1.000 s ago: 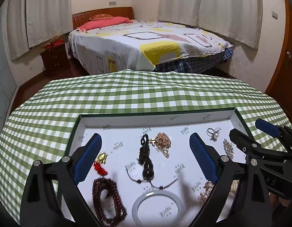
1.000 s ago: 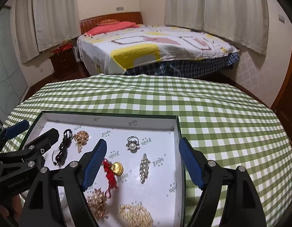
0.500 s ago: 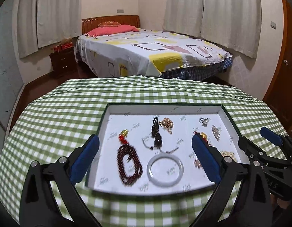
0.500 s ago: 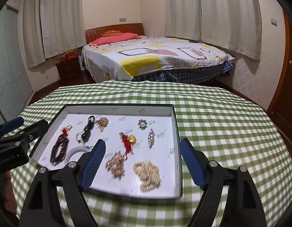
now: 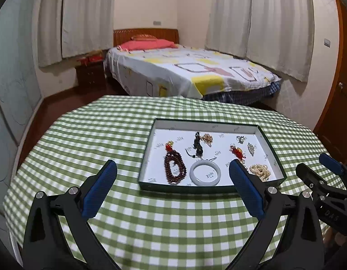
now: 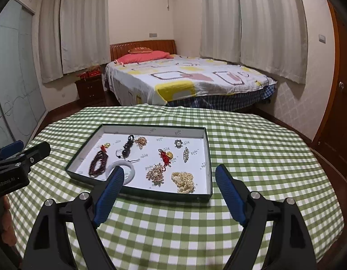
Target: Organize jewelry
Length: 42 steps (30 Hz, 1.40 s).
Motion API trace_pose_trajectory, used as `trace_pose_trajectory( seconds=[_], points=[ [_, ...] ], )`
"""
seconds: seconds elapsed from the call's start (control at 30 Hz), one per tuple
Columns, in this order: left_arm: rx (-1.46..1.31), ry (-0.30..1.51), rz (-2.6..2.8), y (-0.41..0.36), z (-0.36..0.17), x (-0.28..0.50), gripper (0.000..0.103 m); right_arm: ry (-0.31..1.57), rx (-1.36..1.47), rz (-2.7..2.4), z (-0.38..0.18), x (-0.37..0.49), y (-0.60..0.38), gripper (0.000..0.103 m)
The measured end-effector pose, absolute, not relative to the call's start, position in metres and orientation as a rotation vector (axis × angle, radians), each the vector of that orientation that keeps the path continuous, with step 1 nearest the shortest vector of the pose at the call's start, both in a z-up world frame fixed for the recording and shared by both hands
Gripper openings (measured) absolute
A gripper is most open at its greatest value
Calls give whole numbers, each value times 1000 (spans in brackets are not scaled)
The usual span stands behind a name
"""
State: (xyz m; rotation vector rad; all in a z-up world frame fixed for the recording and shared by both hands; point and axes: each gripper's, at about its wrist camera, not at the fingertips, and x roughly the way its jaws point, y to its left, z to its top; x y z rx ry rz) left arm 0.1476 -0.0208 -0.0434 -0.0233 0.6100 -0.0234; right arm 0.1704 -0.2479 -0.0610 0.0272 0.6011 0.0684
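A shallow green-walled tray (image 5: pixel 148 157) (image 6: pixel 209 150) with a white floor lies on the green checked tablecloth. In it lie a dark red bead bracelet (image 5: pixel 174 167) (image 6: pixel 97 162), a white bangle (image 5: pixel 205 172) (image 6: pixel 131 168), a black cord pendant (image 5: pixel 197 145) (image 6: pixel 127 145), a red-knot gold charm (image 5: pixel 236 151) (image 6: pixel 166 156), a pearl pile (image 5: pixel 260 171) (image 6: pixel 183 181), a ring (image 6: pixel 178 143) and a brooch (image 6: pixel 186 154). My left gripper (image 5: pixel 171 186) is open and empty, held above the cloth in front of the tray. My right gripper (image 6: pixel 167 190) is open and empty over the tray's near edge.
The round table (image 6: pixel 263 157) drops off on all sides. A bed (image 6: pixel 184 78) stands beyond it, with a nightstand (image 6: pixel 89 87) at its left. A wooden door (image 6: pixel 340 112) is at the right. Curtains cover the walls.
Both grippers have pulled back and up from the tray, which now appears smaller and farther off. Both stay open. The jewelry has not moved.
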Motion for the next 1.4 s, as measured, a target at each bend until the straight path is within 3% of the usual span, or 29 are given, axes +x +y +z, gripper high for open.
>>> trace_pose_trajectory(
  seconds=[0.7,1.4],
  points=[
    [-28,493,22,-5,22,61,99,471,-11,75,8,94,-240,83],
    [-45,475,23,0,29,52,99,429,-12,54,17,84,-243,84]
  ],
)
